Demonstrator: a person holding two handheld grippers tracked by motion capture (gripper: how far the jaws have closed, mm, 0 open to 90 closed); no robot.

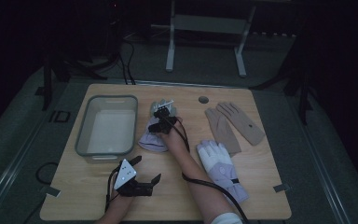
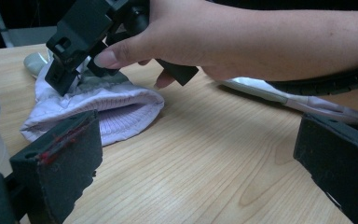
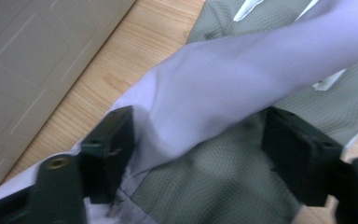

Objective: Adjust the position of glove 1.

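Nearest the lens, two black jaws of the right gripper [image 3: 196,163] stood partly closed, set down astride a lilac-and-grey glove [image 3: 223,93], its cloth bunched between the pads; could not tell whether the pads already pressed on it. Lay beside the jaws, on one side, the pale wall of a grey tub [image 3: 42,51], with a strip of bare wood between. Seen from above, sat that glove [image 1: 153,140] near the middle of the wooden table [image 1: 261,186], just right of the tub [image 1: 106,125], fingers pointing away and cuff toward the person, with the right gripper [image 1: 162,117] and its hand on top of it. Showed in the left gripper view the ribbed cuff [image 2: 121,116] lying open on the wood under the right hand [image 2: 177,37]. Rested low over the near edge of the table the left gripper [image 1: 137,179], jaws wide apart and holding nothing, well apart from the glove. Lay farther right a second lilac glove [image 1: 221,168] and a pair of tan gloves [image 1: 235,123], side by side, untouched.
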